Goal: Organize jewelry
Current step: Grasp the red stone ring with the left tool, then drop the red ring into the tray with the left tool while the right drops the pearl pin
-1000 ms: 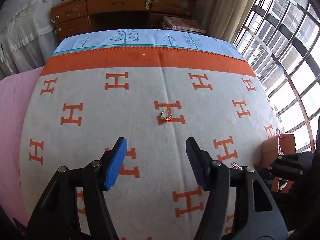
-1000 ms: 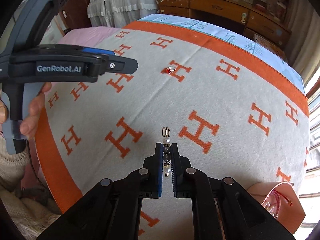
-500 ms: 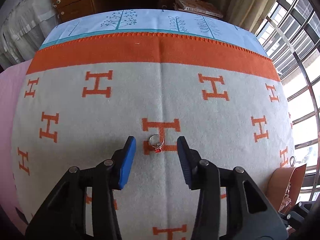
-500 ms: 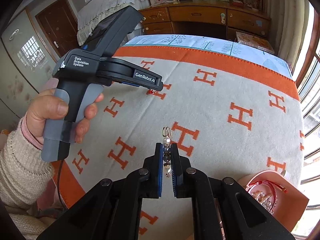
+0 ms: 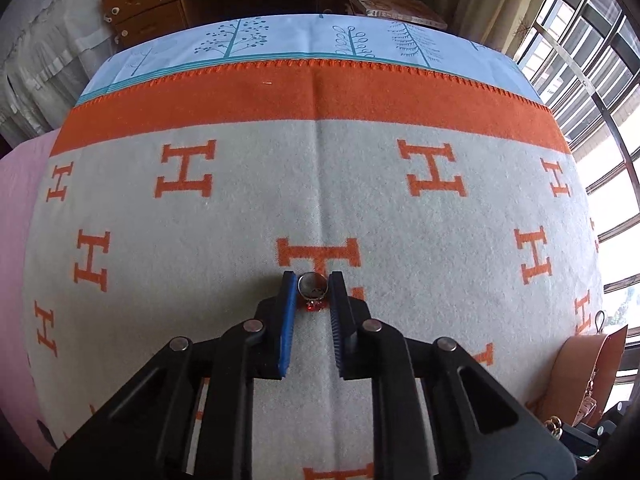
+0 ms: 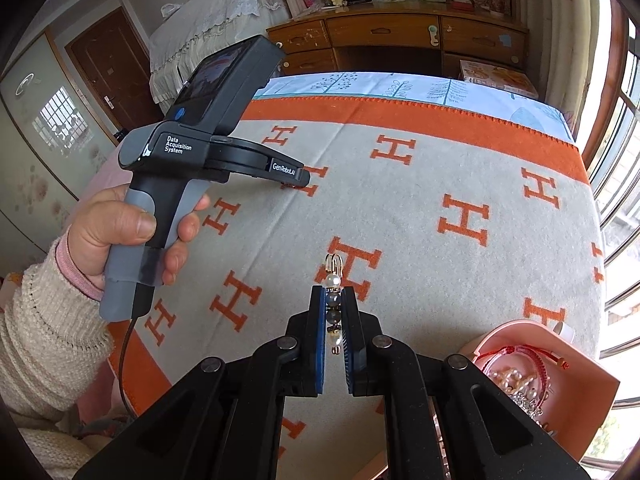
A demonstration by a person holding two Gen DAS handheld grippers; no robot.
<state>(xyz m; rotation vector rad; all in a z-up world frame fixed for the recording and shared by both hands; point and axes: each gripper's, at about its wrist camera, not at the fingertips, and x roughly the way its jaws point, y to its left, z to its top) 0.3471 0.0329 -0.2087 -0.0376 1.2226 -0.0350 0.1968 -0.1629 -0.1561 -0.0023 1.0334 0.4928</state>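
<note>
A silver ring with a red stone (image 5: 313,290) lies on the grey blanket with orange H marks (image 5: 240,220). My left gripper (image 5: 313,286) has closed on the ring, one blue pad on each side, down at the blanket. In the right wrist view the left gripper (image 6: 298,182) touches the blanket at the far left. My right gripper (image 6: 334,294) is shut on a beaded earring with pearls and dark beads (image 6: 333,300) and holds it above the blanket. A pink jewelry box (image 6: 560,360) holds a red cord bracelet and pearls at the lower right.
The box also shows at the right edge in the left wrist view (image 5: 592,364). A wooden desk with drawers (image 6: 400,40) stands beyond the bed. Windows (image 5: 592,60) run along the right. A pink sheet (image 5: 20,208) lies at the left.
My left gripper moved forward and down to the ring and closed its jaws around it. My right gripper kept hold of the earring and turned to face the desk.
</note>
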